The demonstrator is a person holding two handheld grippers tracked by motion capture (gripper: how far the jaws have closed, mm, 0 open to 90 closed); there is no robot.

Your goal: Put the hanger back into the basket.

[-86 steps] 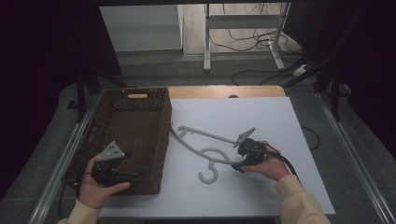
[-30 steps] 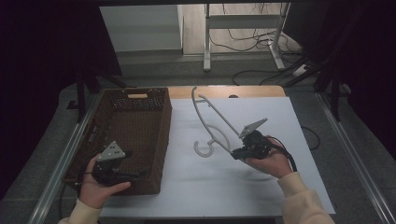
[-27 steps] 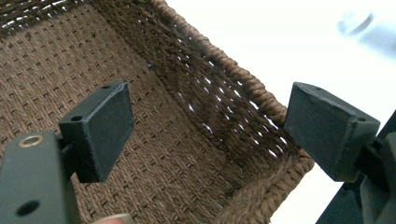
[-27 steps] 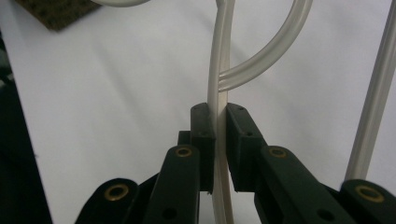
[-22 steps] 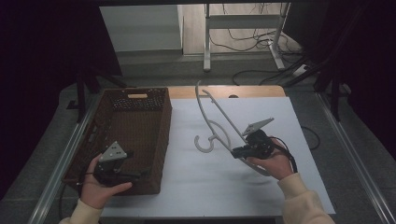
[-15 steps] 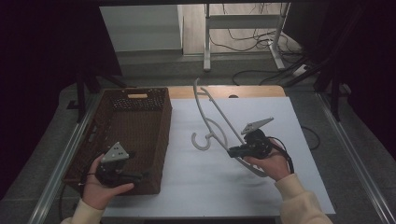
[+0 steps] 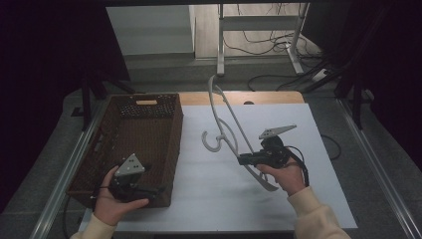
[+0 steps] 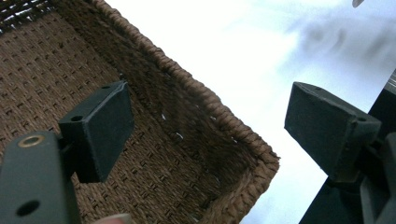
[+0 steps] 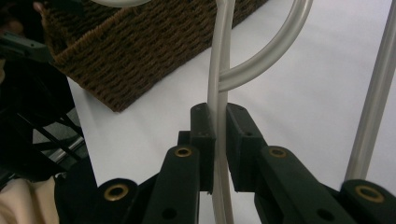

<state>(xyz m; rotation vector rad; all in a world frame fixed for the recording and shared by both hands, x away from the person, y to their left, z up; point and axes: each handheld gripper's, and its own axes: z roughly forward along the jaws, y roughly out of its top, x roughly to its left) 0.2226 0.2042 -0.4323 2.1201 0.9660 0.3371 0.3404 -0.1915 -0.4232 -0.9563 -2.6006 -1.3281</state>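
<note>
The right gripper (image 7: 244, 160) clamps the white plastic hanger (image 7: 230, 130), lifted; the left gripper (image 8: 205, 126), jaws open, straddles the brown woven basket (image 7: 149, 124) corner. Next, likely: swing the hanger left, into it.

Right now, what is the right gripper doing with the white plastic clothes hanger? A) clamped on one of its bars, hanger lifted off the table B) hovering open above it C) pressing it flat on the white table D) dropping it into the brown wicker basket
A: the right gripper has its jaws pinched on a bar of the white plastic clothes hanger, which stands tilted up above the white table, beside the brown wicker basket.
</note>
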